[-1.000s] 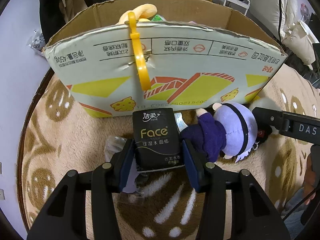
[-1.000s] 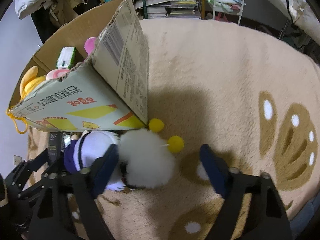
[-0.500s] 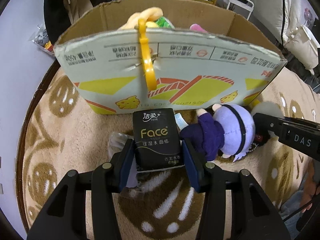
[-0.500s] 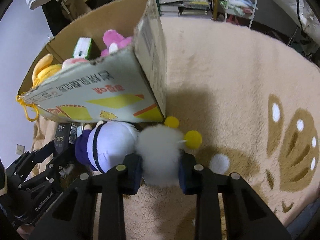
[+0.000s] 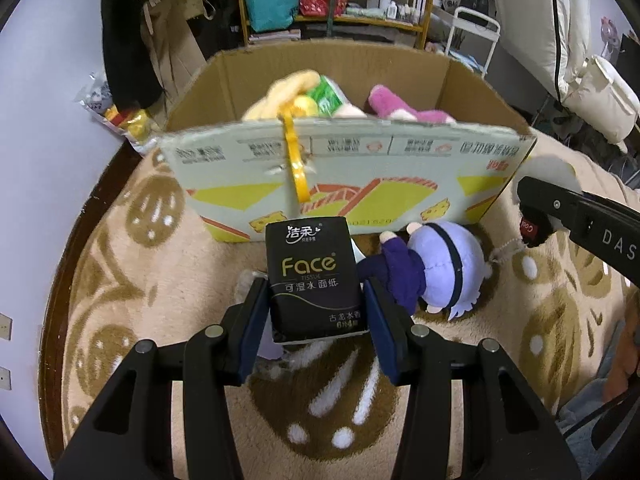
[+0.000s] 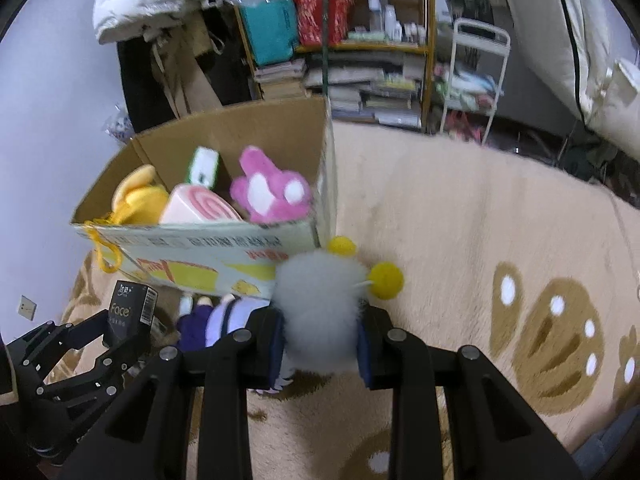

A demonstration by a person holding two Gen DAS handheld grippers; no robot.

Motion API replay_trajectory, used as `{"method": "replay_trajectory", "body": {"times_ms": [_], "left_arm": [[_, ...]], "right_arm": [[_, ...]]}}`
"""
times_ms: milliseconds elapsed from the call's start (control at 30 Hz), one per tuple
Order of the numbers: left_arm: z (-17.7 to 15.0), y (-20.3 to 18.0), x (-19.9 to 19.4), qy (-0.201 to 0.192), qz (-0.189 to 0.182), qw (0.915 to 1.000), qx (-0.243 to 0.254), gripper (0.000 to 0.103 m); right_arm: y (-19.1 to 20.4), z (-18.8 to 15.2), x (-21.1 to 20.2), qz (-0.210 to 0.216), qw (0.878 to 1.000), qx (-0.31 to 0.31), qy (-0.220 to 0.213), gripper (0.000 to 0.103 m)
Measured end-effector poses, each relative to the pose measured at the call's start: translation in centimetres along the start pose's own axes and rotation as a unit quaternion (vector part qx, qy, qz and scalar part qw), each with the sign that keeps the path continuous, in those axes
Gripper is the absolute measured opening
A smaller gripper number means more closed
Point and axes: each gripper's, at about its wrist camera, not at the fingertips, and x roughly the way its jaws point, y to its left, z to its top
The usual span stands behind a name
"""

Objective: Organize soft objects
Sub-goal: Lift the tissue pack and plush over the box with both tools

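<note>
My left gripper (image 5: 315, 312) is shut on a black Face tissue pack (image 5: 312, 276), held above the rug in front of the cardboard box (image 5: 344, 184). It shows in the right wrist view too (image 6: 130, 308). My right gripper (image 6: 322, 336) is shut on a white fluffy ball toy (image 6: 320, 300) with yellow pom-poms, lifted near the box's (image 6: 200, 248) right front corner. A purple-haired doll (image 5: 432, 272) lies on the rug beside the tissue pack. The box holds a pink plush (image 6: 272, 192), a yellow plush (image 6: 136, 196), a pink roll plush (image 6: 200, 208) and a green pack (image 6: 204, 168).
A beige rug (image 6: 460, 220) with brown paw prints covers the floor. Crowded shelves (image 6: 340, 20), a white metal rack (image 6: 476, 76) and hanging clothes (image 5: 132, 40) stand behind the box. A crumpled plastic wrapper (image 5: 250, 284) lies under the left gripper.
Both grippers rose with their loads, so the box's inside now shows. The right gripper went from open around the white ball to shut on it and lifted it.
</note>
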Motion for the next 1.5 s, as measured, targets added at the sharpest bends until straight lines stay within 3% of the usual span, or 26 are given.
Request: {"method": "replay_trajectory", "body": {"times_ms": [467, 867, 1300, 1500], "left_arm": [[0.0, 0.4, -6.8, -0.1, 0.023, 0.9947, -0.004, 0.047], [1.5, 1.4, -11.5, -0.206, 0.04, 0.9778, -0.002, 0.047], [6.4, 0.7, -9.2, -0.221, 0.026, 0.9745, 0.023, 0.047], [8.8, 0.6, -7.2, -0.22, 0.026, 0.9746, 0.031, 0.047]], "right_arm": [[2.3, 0.3, -6.1, 0.0, 0.992, -0.045, -0.119, 0.031], [3.5, 1.7, -9.4, 0.016, 0.976, -0.056, -0.209, 0.031], [4.0, 4.5, -8.3, 0.034, 0.965, -0.065, -0.25, 0.031], [4.5, 5.2, -5.9, 0.04, 0.967, -0.081, -0.239, 0.031]]}}
